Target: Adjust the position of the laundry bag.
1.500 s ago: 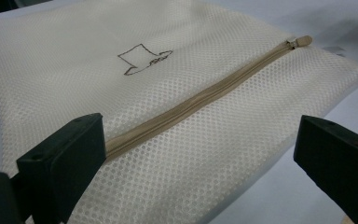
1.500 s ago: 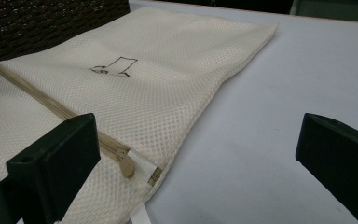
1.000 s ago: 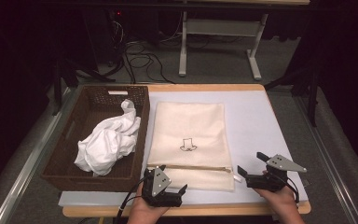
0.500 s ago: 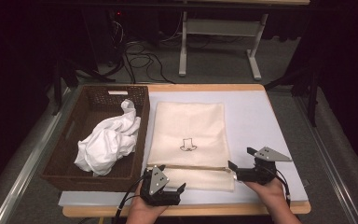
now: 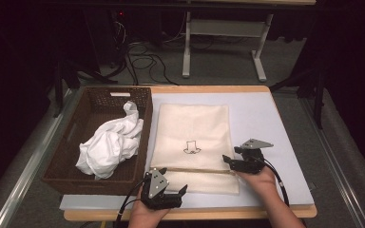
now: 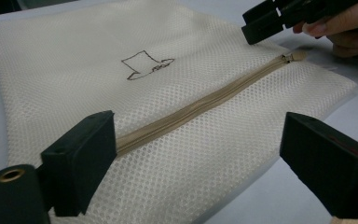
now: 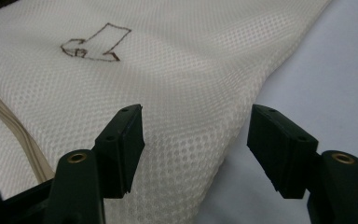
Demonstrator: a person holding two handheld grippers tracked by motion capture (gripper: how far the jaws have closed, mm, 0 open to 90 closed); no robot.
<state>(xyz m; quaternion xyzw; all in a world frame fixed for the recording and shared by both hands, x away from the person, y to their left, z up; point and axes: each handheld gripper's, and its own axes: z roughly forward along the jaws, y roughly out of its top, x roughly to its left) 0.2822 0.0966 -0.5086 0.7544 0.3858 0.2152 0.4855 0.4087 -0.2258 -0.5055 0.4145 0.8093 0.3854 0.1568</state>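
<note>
- The right gripper [image 5: 231, 162] is hovering over the right end of the mesh bag [image 5: 195, 137], by the zipper [image 5: 197, 170]; its jaws have just been closing, yet are standing apart with only mesh beneath them.
- The left gripper [image 5: 180, 191] is sitting at the bag's near left corner, jaws gaping wide, gripping nothing.
- The bag is lying flat on the desk [image 5: 285, 118], zipper toward the person.
- Left of the bag, a brown basket [image 5: 71, 142] is holding white cloth [image 5: 109, 142].

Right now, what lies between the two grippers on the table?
In the high view, the near end of the cream mesh bag lies between the left gripper and the right gripper, with its closed tan zipper running across that stretch.
</note>
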